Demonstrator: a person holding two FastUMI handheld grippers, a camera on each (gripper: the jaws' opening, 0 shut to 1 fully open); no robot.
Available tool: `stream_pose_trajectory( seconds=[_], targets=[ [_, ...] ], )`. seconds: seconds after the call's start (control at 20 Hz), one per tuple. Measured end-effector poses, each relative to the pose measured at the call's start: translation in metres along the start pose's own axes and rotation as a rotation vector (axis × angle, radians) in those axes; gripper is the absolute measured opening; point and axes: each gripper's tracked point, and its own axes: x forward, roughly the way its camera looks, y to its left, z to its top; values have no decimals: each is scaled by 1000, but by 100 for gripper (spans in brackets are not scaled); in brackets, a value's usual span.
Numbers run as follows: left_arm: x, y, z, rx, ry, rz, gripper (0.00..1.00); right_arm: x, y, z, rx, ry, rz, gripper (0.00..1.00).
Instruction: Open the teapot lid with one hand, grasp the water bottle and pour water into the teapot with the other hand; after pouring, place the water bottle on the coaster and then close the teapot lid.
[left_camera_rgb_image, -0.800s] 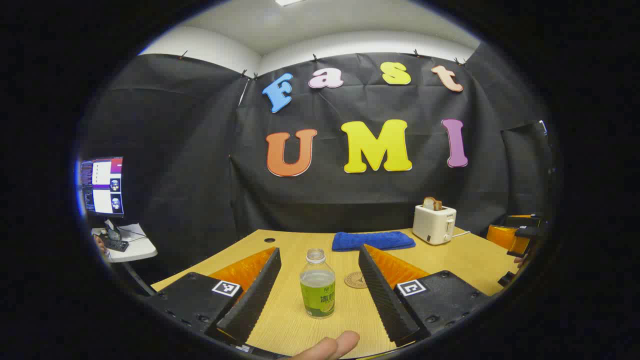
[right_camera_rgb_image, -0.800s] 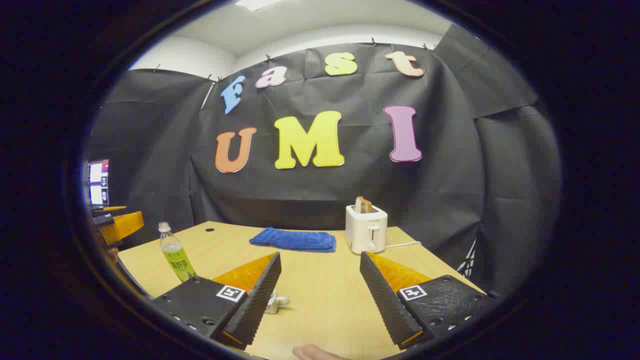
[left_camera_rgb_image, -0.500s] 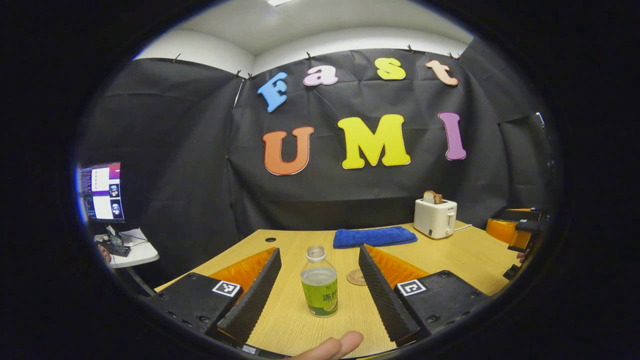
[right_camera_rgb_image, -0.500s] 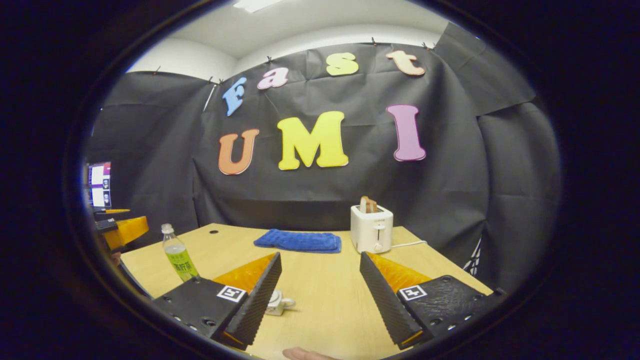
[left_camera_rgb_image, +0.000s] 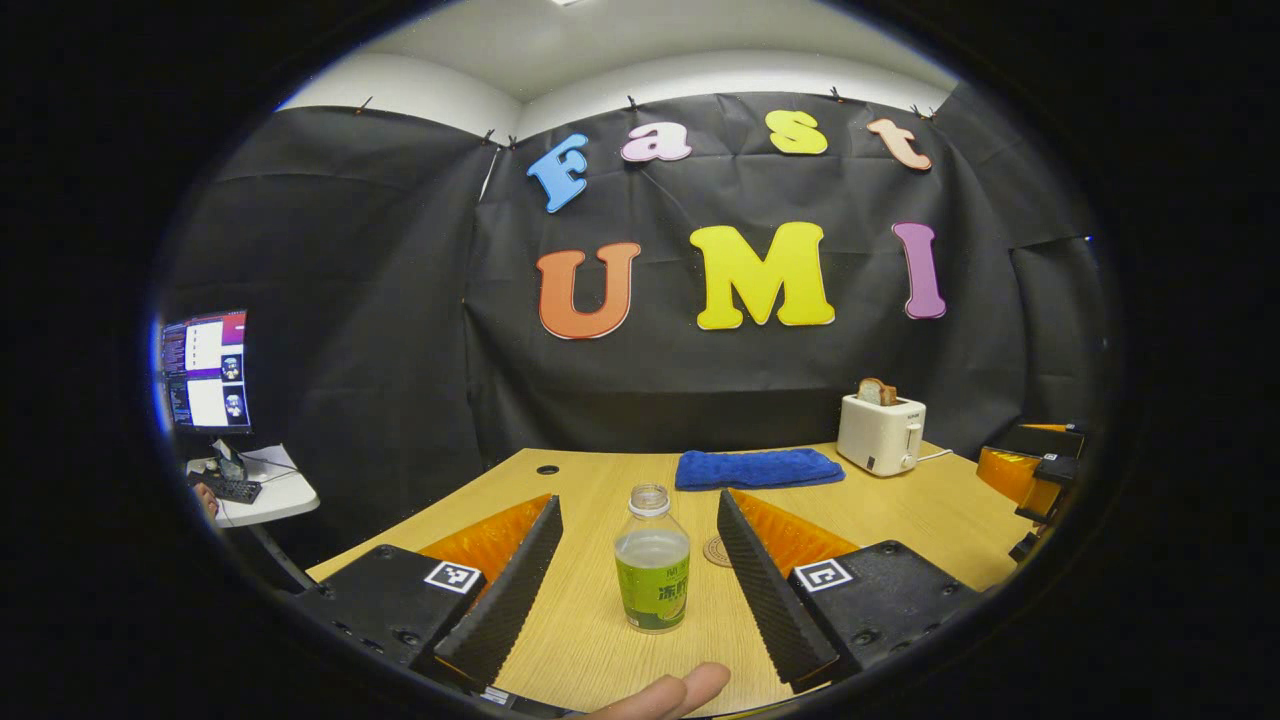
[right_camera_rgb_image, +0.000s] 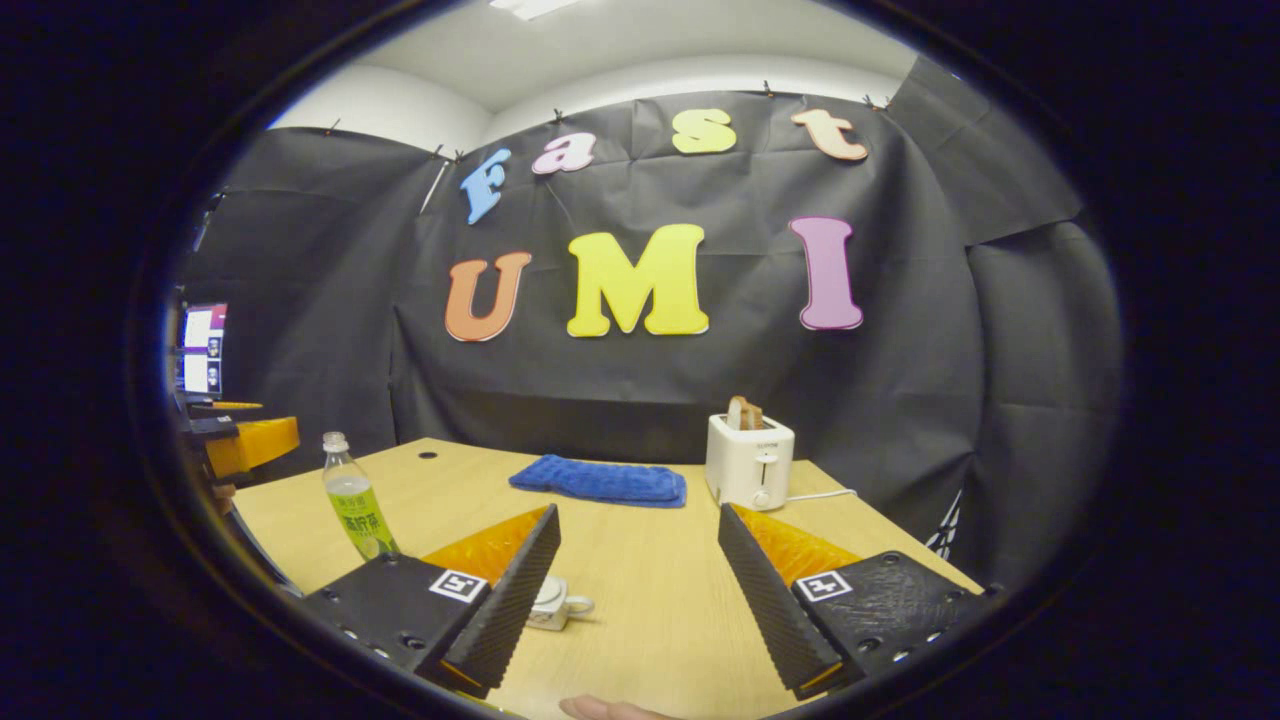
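Left gripper (left_camera_rgb_image: 640, 590) fingers wide, water bottle (left_camera_rgb_image: 652, 574) upright btwn them (not touching). Right gripper (right_camera_rgb_image: 640, 600) fingers wide; teapot (right_camera_rgb_image: 553, 604) at 9 o'clock, partly hidden.

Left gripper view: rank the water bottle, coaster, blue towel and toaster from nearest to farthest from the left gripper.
Measured from the left gripper:
1. Water bottle, standing between its open fingers.
2. Coaster, just behind the bottle, partly hidden by the right-hand finger.
3. Blue towel, flat toward the table's far edge.
4. Toaster, far right corner, slightly beyond the towel.
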Motion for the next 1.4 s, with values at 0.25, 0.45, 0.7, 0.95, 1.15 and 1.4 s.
stream_pose_trajectory(
  seconds=[0.25, 0.45, 0.7, 0.95, 1.15, 1.4],
  targets=[
    [3, 1, -2, 17, 6, 1, 98, 7, 9, -3, -22, -23, 31, 96],
    [3, 7, -1, 3, 3, 11, 97, 23, 39, -10, -88, -86, 132, 96],
    [4, 9, -4, 6, 12, 6, 97, 49, 64, -53, -71, -4, 193, 95],
    [7, 23, -4, -13, 17, 27, 97, 70, 77, -79, 51, 62, 178, 95],
    [10, 22, -7, -19, 23, 15, 97, 85, 88, -99, 51, 100, 163, 84],
    [12, 20, -10, -15, 25, 10, 98, 95, 95, -112, 48, 123, 169, 54]
  ],
)
